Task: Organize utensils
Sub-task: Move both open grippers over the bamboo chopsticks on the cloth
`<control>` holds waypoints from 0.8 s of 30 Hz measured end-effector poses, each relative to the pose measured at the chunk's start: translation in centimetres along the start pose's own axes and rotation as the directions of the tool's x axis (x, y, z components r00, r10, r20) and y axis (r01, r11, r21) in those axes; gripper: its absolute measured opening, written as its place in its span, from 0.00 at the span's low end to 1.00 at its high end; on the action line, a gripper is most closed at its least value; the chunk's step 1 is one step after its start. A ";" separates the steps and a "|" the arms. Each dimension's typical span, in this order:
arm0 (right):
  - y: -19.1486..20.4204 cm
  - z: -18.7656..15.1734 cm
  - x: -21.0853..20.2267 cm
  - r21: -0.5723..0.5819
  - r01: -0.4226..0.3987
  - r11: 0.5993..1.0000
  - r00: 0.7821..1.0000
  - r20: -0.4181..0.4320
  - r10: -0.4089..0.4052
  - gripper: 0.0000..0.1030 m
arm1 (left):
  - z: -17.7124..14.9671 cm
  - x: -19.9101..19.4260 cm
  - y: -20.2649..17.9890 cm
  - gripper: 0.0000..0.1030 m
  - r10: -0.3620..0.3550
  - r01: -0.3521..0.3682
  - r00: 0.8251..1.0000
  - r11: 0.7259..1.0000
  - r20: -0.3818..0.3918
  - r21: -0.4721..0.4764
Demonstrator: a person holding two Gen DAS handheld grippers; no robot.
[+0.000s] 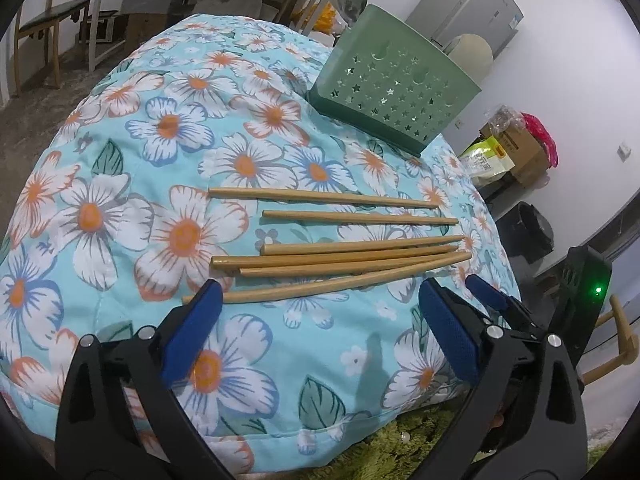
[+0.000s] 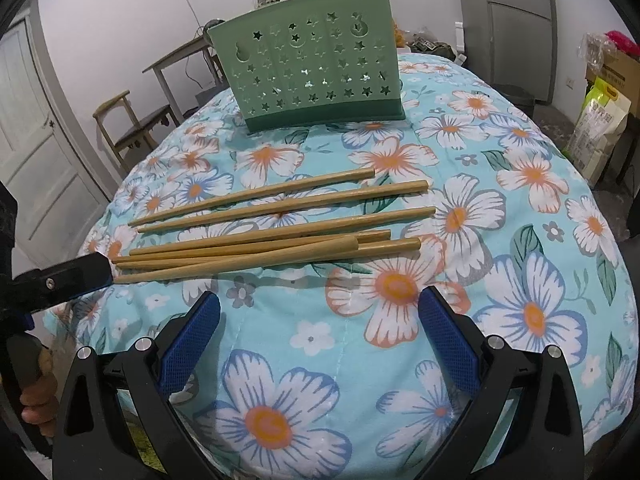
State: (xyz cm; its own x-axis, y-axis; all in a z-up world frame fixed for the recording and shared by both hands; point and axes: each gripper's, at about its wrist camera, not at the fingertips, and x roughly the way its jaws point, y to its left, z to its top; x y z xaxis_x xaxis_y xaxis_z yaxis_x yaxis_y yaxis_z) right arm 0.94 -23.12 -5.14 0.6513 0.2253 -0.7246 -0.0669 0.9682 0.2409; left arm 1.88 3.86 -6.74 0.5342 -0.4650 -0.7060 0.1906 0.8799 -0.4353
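A room with pale walls, grey doors and wooden chairs surrounds a table draped in a light blue quilted cloth (image 1: 120,208) printed with large white-and-orange flowers; a tall grey refrigerator (image 1: 468,8) stands against the far wall in the left wrist view, and cardboard boxes and bags (image 2: 604,104) sit on the floor at the right in the right wrist view.

Six tan wooden chopsticks (image 1: 340,248) lie flat on the cloth, roughly side by side; the two farthest lie apart from the rest, while the four nearest are bunched, touching and partly crossing; none is lifted off the cloth.

Beyond them, well apart, stands an upright sage-green plastic utensil holder (image 2: 316,76) pierced with star and moon cut-outs, on a darker green base; what is inside it cannot be made out.

The left gripper (image 1: 320,344), black with blue textured pads, hangs just short of the nearest chopstick; its jaws stand wide apart with nothing between them, and one finger (image 1: 192,332) overlaps the thick end of that chopstick in the view.

The right gripper (image 2: 320,340), of the same make, sits near the chopsticks with its jaws also spread wide and empty; in its view a black finger of the left gripper reaches in from the left, at the thin tips of the bunch; a hand (image 2: 36,396) grips a handle at the left edge.
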 end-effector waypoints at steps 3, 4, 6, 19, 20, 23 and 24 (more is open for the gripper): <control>-0.3 0.0 -0.1 0.014 -0.021 1.000 1.000 0.008 0.021 0.94 | 0.0 -0.1 0.0 0.92 -0.007 0.007 1.000 1.000 0.004 -0.010; -0.4 0.0 -0.2 0.019 -0.029 0.999 1.000 0.011 0.029 0.94 | 0.0 -0.1 0.1 0.92 -0.007 0.007 1.000 1.000 0.004 -0.011; -0.5 0.0 -0.2 0.025 -0.036 0.999 0.999 0.014 0.035 0.94 | -0.1 0.0 0.0 0.92 -0.004 0.004 1.000 1.000 0.003 -0.009; -0.9 0.1 -0.6 0.033 -0.065 0.997 0.998 -0.007 0.066 0.94 | 2.0 -2.5 -2.8 0.92 0.009 -0.026 0.997 0.978 0.078 0.209; -0.8 0.1 -0.7 0.025 -0.063 0.998 0.998 -0.010 0.063 0.94 | 2.6 -2.7 -3.8 0.92 0.000 -0.026 0.996 0.959 0.091 0.281; -0.6 0.2 -0.9 0.006 -0.065 0.998 0.998 -0.010 0.065 0.94 | 4.3 -2.4 -5.9 0.92 -0.007 -0.038 0.994 0.907 0.105 0.418; -0.5 0.2 -1.0 0.002 -0.073 0.997 0.997 -0.011 0.073 0.94 | 4.9 -2.2 -6.4 0.91 -0.012 -0.036 0.995 0.893 0.103 0.448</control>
State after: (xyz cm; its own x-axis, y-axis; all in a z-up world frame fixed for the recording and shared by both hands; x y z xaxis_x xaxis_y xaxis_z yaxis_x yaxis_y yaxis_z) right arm 0.46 -23.85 -4.43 0.6366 0.2969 -0.7117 -0.1128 0.9488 0.2950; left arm 3.51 -0.30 0.29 0.6135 -0.4629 -0.6398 0.5206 0.8463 -0.1131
